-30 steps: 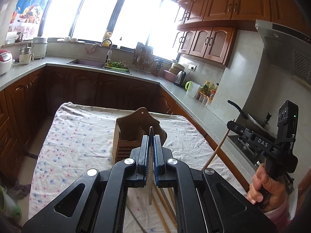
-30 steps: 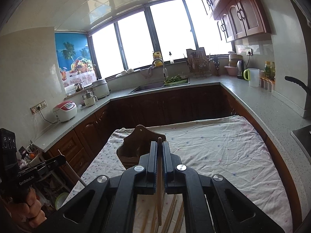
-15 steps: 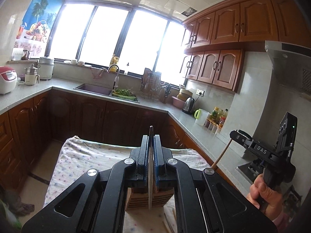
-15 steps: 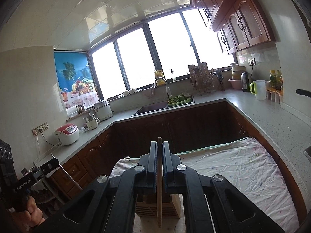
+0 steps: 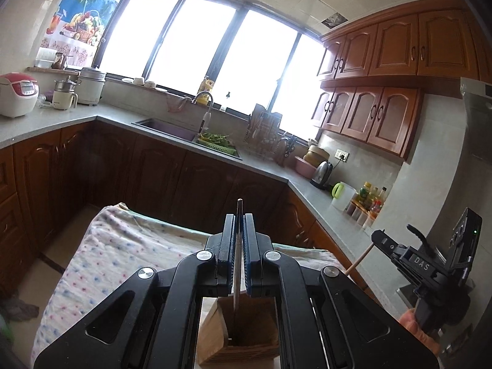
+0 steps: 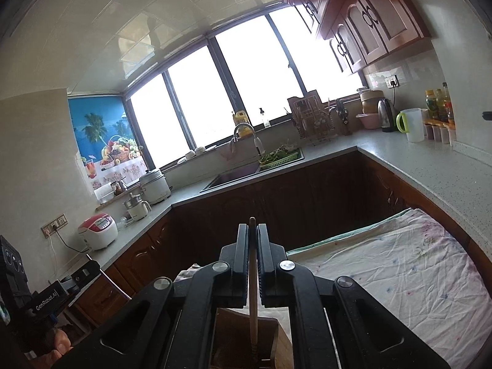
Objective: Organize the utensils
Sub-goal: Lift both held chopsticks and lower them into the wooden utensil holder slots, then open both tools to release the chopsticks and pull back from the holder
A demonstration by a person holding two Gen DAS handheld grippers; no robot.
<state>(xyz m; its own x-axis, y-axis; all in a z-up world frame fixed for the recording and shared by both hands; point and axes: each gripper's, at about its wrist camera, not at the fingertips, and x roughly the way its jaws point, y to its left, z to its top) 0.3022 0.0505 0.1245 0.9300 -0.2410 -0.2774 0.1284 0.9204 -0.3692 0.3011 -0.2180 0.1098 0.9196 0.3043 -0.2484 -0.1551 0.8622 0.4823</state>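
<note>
Two chopsticks in play here, one per hand, and both look like they're mid-drop into the holder.

Left side first: the left tongs are clenched on a thin dark grey metal-looking chopstick, held upright between the blue pads. Its top pokes up past the fingertips and its lower end hangs down into the open top of the boxy light-brown wooden utensil holder, which sits right under the tongs on the worktop covered with a white cloth with pink and blue dots. Whether the tip is touching the bottom of the box, I can't tell.

Right side: the right tongs are clamped on a pale wooden chopstick, also upright, with its lower end down at the holder's opening just below. The bottom bit is in shadow, so how deep it's gone is unclear.

So my read is that this is the placing step: each stick is lined up over the holder and partly in. Next move probably just needs a little more lowering so the sticks are well inside, then easing the tongs apart so they drop against the wall rather than tipping out. Keeping them vertical while letting go seems like the fiddly part, since they're skinny and the box is narrow.
</note>
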